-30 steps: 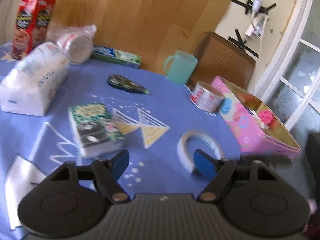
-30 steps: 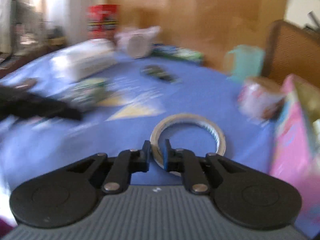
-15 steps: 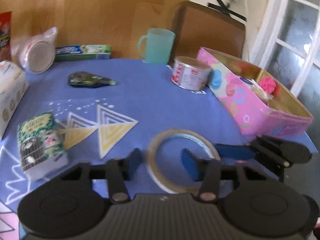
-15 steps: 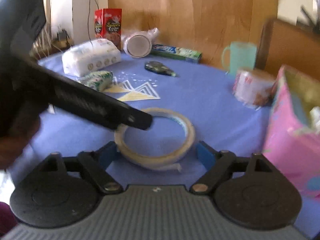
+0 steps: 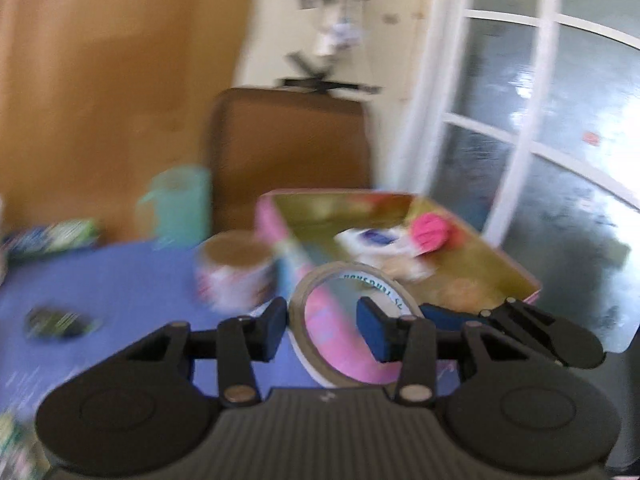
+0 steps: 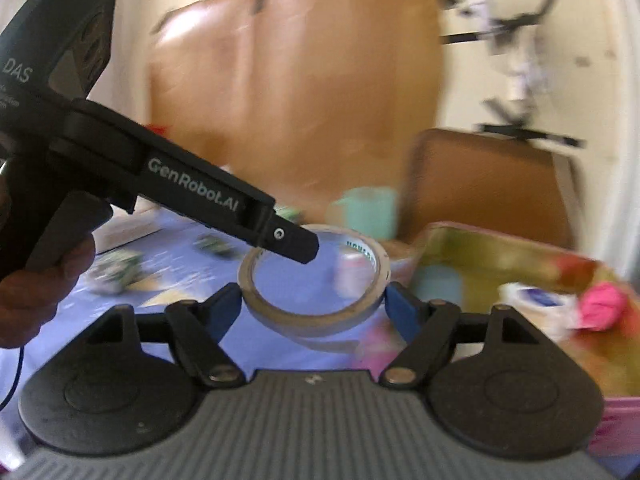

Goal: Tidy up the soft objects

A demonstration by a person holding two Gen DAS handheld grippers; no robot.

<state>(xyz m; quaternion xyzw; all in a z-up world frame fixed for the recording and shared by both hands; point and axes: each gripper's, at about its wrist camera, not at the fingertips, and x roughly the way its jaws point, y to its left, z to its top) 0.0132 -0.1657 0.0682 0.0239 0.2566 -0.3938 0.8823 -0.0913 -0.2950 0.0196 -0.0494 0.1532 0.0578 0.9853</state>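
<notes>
A ring of clear tape (image 5: pixel 340 268) hangs tilted above the blue tablecloth (image 5: pixel 100 280). My left gripper (image 5: pixel 324 330) is shut on the tape ring's left wall, one pad outside and one inside. In the right wrist view one of its fingers (image 6: pixel 280 236) reaches over the ring (image 6: pixel 312 320). My right gripper (image 6: pixel 314 306) stands open around the ring, pads close beside its sides; one of its fingers (image 5: pixel 520 328) shows in the left wrist view. Just beyond is the open pink box (image 5: pixel 520 280), holding a pink ball (image 5: pixel 430 232) and a white packet (image 5: pixel 376 240).
A tin can (image 5: pixel 236 276) stands left of the box, with a teal mug (image 5: pixel 176 204) and a brown chair back (image 5: pixel 288 140) behind. A glass door (image 5: pixel 540 140) is to the right. A hand (image 6: pixel 36 292) grips the left tool, and small packets (image 6: pixel 116 268) lie far left.
My right gripper let go of the ring's near wall and opened wide around it. My left gripper closed on the ring and lifted it off the cloth toward the pink box.
</notes>
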